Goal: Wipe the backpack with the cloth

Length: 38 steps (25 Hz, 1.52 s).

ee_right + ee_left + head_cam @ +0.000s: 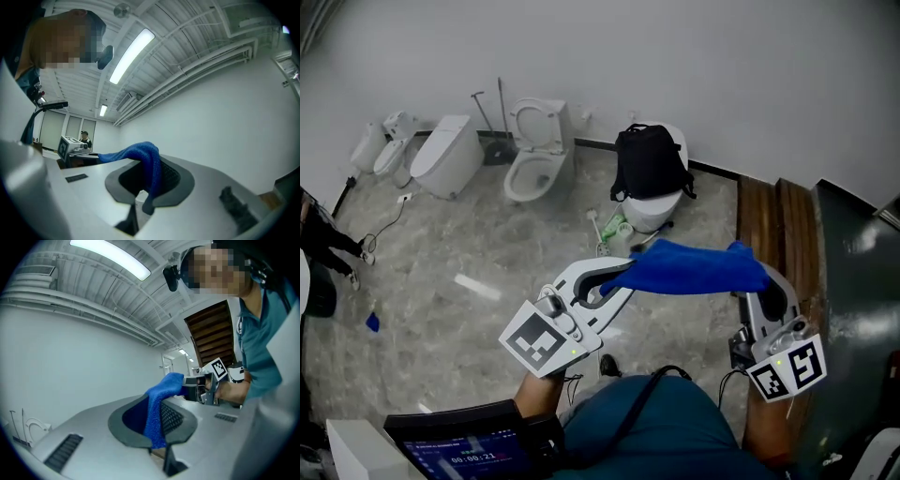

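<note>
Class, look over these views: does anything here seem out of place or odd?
The black fabric backpack sits on top of a white ceramic toilet, an odd perch. Other white toilets stand about the floor at differing angles. The blue cloth hangs stretched between left claw and right claw, both shut on it.

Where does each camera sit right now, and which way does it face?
Head view: on the person's head, facing steeply down at floor and backpack; shows teal shirt, left gripper, right gripper, cloth between.
Left gripper view: on the left gripper, tilted up at wall and ceiling; jaws shut on cloth; right gripper, shirt at right.
Right gripper view: on the right gripper, tilted up at ceiling; jaws shut on cloth; left gripper at left.
Shared: each gripper view shows cloth and the other gripper.
</note>
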Each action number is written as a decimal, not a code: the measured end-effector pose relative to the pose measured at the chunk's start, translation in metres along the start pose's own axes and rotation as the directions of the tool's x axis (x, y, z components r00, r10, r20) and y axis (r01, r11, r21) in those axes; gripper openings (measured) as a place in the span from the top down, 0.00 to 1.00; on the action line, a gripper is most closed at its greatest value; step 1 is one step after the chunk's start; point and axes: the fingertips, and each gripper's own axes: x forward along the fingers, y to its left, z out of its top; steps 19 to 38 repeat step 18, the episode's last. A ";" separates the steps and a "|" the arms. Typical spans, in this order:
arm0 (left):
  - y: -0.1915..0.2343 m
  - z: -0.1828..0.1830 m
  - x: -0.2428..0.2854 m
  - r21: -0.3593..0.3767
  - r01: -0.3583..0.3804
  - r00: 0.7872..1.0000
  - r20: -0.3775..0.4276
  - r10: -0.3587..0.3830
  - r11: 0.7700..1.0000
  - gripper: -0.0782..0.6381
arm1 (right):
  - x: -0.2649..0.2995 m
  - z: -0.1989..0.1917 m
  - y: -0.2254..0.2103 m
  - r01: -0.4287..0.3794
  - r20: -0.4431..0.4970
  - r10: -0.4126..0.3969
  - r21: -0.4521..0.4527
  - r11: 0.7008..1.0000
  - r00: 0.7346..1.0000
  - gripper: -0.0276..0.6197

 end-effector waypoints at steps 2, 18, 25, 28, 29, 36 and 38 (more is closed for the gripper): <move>-0.011 -0.002 0.001 -0.002 0.005 1.000 -0.016 -0.006 1.000 0.85 | -0.012 0.001 -0.001 0.010 -0.002 -0.010 0.004 1.000 1.000 0.91; -0.029 0.008 0.010 0.024 0.005 1.000 -0.007 -0.005 1.000 0.85 | -0.032 0.010 -0.007 0.008 0.005 -0.008 0.007 1.000 1.000 0.91; -0.029 0.008 0.010 0.024 0.005 1.000 -0.007 -0.005 1.000 0.85 | -0.032 0.010 -0.007 0.008 0.005 -0.008 0.007 1.000 1.000 0.91; -0.029 0.008 0.010 0.024 0.005 1.000 -0.007 -0.005 1.000 0.85 | -0.032 0.010 -0.007 0.008 0.005 -0.008 0.007 1.000 1.000 0.91; -0.029 0.008 0.010 0.024 0.005 1.000 -0.007 -0.005 1.000 0.85 | -0.032 0.010 -0.007 0.008 0.005 -0.008 0.007 1.000 1.000 0.91; -0.029 0.008 0.010 0.024 0.005 1.000 -0.007 -0.005 1.000 0.85 | -0.032 0.010 -0.007 0.008 0.005 -0.008 0.007 1.000 1.000 0.91; -0.029 0.008 0.010 0.024 0.005 1.000 -0.007 -0.005 1.000 0.85 | -0.032 0.010 -0.007 0.008 0.005 -0.008 0.007 1.000 1.000 0.91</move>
